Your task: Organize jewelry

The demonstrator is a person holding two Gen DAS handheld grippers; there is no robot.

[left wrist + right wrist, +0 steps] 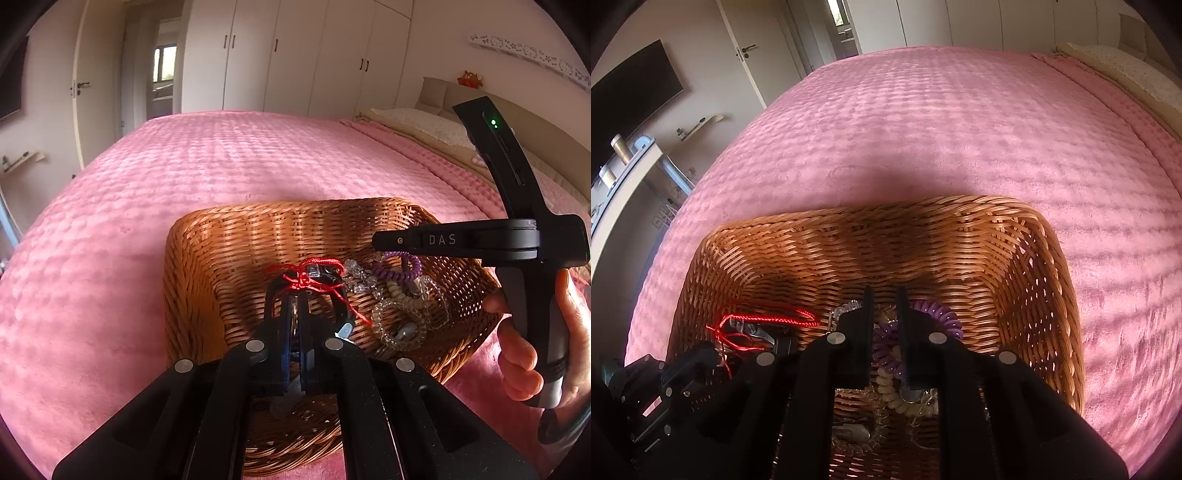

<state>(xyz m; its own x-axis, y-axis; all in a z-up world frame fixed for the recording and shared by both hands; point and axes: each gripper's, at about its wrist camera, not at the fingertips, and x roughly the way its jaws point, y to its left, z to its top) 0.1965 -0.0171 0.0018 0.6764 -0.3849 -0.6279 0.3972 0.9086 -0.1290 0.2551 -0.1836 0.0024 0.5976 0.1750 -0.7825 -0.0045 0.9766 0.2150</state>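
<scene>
A brown wicker basket [258,210] [886,206] sits on the pink bed. My left gripper [295,295] reaches into it with its jaws shut, and a red cord bracelet [306,282] [768,318] with a small dark and silver piece is looped over its tips. My right gripper [885,295] [375,240] hangs over the basket's right half, its jaws a narrow gap apart. A purple coil band [940,314] [404,271] shows through that gap, lying below. A cream coil band [886,391] and clear bead strands [364,278] lie heaped on the basket floor.
The pink bedspread [942,129] stretches far beyond the basket. Pillows [424,122] and a headboard are at the right. A hand [517,354] holds the right gripper's handle. White wardrobes [295,55], a door, a wall screen [631,88] and a white desk lie past the bed.
</scene>
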